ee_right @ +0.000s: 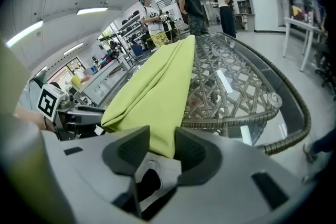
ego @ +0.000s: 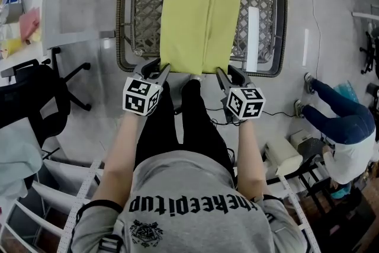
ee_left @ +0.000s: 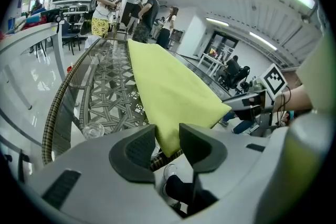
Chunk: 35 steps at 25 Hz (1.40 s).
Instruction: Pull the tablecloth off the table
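A yellow-green tablecloth (ego: 201, 9), folded into a long strip, lies down the middle of a glass-topped wicker table (ego: 127, 38), and its near end hangs over the table's near edge. My left gripper (ego: 159, 66) is at the cloth's near left corner and my right gripper (ego: 226, 70) at its near right corner. In the left gripper view the cloth (ee_left: 168, 92) dips its corner between the spread jaws of the left gripper (ee_left: 167, 136). The right gripper view shows the same: the cloth (ee_right: 157, 92) hangs between the parted jaws of the right gripper (ee_right: 161, 139). No pad presses on the fabric.
A black office chair (ego: 35, 98) and a white desk (ego: 65, 3) stand at the left. At the right a person (ego: 337, 121) sits on the floor side. Several people (ee_left: 147, 13) stand beyond the table's far end. My legs (ego: 189, 121) are below the near edge.
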### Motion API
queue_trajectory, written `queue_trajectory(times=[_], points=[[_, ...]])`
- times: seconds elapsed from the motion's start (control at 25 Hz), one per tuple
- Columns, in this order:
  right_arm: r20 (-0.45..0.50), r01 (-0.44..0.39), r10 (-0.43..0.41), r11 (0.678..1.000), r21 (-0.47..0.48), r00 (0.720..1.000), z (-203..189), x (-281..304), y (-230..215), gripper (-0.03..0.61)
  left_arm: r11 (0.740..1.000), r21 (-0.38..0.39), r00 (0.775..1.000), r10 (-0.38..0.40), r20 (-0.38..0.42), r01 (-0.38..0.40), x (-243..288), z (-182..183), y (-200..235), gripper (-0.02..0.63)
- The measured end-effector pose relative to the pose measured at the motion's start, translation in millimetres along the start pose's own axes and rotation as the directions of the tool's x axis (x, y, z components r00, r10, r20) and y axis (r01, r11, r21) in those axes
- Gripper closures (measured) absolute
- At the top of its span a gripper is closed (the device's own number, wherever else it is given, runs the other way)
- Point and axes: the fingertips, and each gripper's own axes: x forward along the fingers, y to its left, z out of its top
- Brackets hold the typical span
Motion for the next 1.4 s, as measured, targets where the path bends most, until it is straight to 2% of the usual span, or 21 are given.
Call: queue_trajectory(times=[0.12, 0.2, 0.32, 0.44, 0.56, 0.84, 1.08, 1.4], points=[[-0.009, -0.005, 0.005, 1.000, -0.002, 1.000, 0.9, 1.3, 1.4, 0.441, 1.000, 0.012, 1.000, 0.003, -0.011, -0.003, 2.7, -0.9, -0.3, 0.463], [-0.005, -0.006, 0.006, 1.000, -0.019, 1.000, 3.7, 1.4, 4.2, 0.489, 1.000, 0.028, 1.000, 0.009, -0.023, -0.008, 3.5, -1.3, -0.7, 0.481], [0.008, -0.008, 0.008, 0.998, -0.066, 1.000, 9.4, 1.8, 11.0, 0.550, 0.997, 0.069, 0.998, 0.034, -0.048, -0.031, 5.4, 1.2, -1.3, 0.564], [0.026, -0.021, 0.023, 0.998, -0.058, 0.999, 13.6, -2.8, 13.9, 0.555, 0.993, 0.103, 0.996, 0.058, -0.066, -0.051, 5.3, 5.2, -4.3, 0.588], [0.048, -0.044, 0.045, 0.998, -0.035, 0.998, 18.7, -11.7, 17.6, 0.555, 0.994, 0.096, 0.997, 0.053, -0.048, -0.049, -3.1, 8.7, -7.3, 0.588], [0.050, -0.084, 0.092, 0.987, -0.137, 0.995, 19.5, -37.4, 42.6, 0.555, 0.992, 0.128, 0.999, 0.020, -0.030, -0.016, -34.7, 10.6, -18.8, 0.589], [0.093, -0.111, 0.131, 0.974, -0.197, 0.987, 30.1, -67.9, 64.7, 0.555, 0.988, 0.156, 0.999, 0.004, 0.033, -0.009, -68.4, 22.3, -32.5, 0.589], [0.191, -0.132, 0.173, 0.969, -0.207, 0.966, 61.7, -113.5, 86.2, 0.555, 0.982, 0.186, 0.992, -0.055, 0.116, 0.033, -109.6, 54.0, -51.0, 0.589]])
